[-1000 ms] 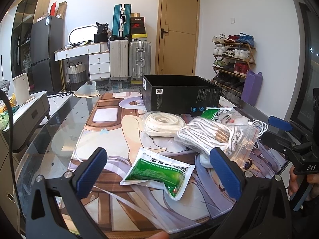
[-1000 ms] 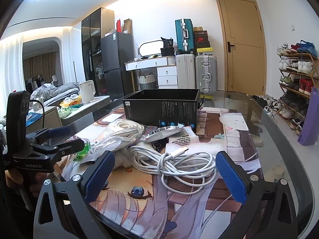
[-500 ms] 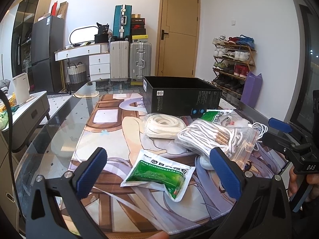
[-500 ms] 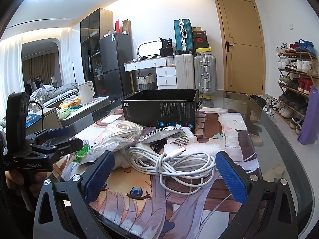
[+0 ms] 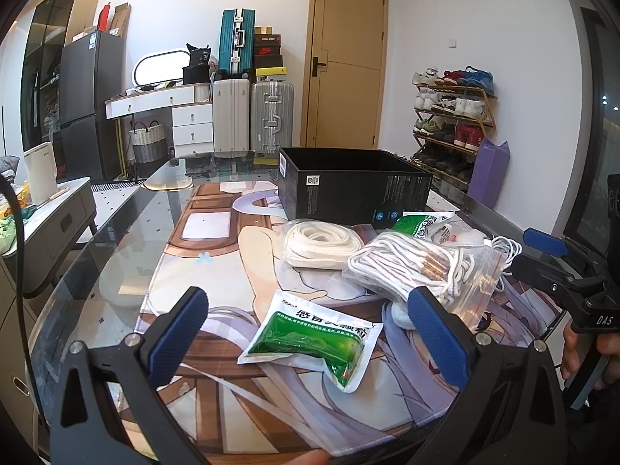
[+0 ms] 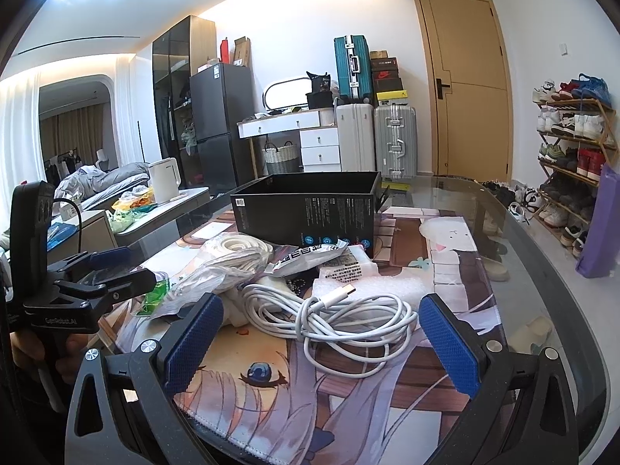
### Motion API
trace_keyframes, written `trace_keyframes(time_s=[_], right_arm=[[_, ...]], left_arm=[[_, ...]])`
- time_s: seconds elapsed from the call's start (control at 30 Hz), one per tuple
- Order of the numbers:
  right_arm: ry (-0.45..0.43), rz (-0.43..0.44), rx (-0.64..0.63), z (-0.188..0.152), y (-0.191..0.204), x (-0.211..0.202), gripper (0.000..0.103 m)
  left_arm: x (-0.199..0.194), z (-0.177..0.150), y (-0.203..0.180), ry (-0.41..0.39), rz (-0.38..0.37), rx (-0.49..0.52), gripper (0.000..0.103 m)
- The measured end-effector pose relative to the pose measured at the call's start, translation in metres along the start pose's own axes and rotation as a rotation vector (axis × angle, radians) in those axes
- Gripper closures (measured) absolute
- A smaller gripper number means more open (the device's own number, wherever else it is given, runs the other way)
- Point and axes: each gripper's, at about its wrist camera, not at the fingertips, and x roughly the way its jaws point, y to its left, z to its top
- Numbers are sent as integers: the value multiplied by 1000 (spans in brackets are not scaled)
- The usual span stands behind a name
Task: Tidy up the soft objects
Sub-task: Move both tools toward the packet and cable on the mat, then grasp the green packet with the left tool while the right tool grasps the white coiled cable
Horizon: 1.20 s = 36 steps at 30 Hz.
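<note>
Left wrist view: the left gripper (image 5: 308,323) is held low over the printed mat (image 5: 217,240) w/ its jaws spread wide, nothing gripped. A green sachet (image 5: 310,339) is seen lying flat on the mat right between the two blue pads (image 5: 180,333), not touched by either. Just behind it a zip bag (image 5: 422,271) of white cord is piled up, its near corner hidden by the right-side pad. A coil of flat white band (image 5: 319,242) is parked next to that bag, closer to the black box (image 5: 354,188). The box is open-topped and set at the far end of the mat; its inside can't be seen from here. A 2nd green packet (image 5: 412,224) is wedged btwn box and bag. The right gripper (image 5: 542,250) is caught at the right edge, a hand (image 5: 573,352) wrapped on its handle.

Right wrist view: that gripper's jaws are also spread wide, empty. A white USB cable (image 6: 333,316) is bundled loosely on the mat btwn the pads, no contact made. A silver pouch (image 6: 310,257) and a white foam sheet (image 6: 368,281) are found behind the cable, in front of the box. Everything rests on a glass table (image 6: 515,271).
</note>
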Motion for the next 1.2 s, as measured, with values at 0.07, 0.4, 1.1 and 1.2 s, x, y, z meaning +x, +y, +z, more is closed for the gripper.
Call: trace_keyframes(time_s=[0.07, 0.4, 1.1, 1.2], right_arm=[[-1, -6, 0, 0, 0, -1, 1], [5, -18, 7, 0, -2, 2, 1], [113, -89, 39, -2, -14, 25, 1], [136, -92, 41, -3, -15, 30, 1]], left_arm=[[0, -1, 1, 1, 1, 1, 0], [4, -3, 4, 29, -2, 13, 0], [15, -8, 7, 115, -18, 46, 0], [17, -9, 5, 130, -14, 58, 0]])
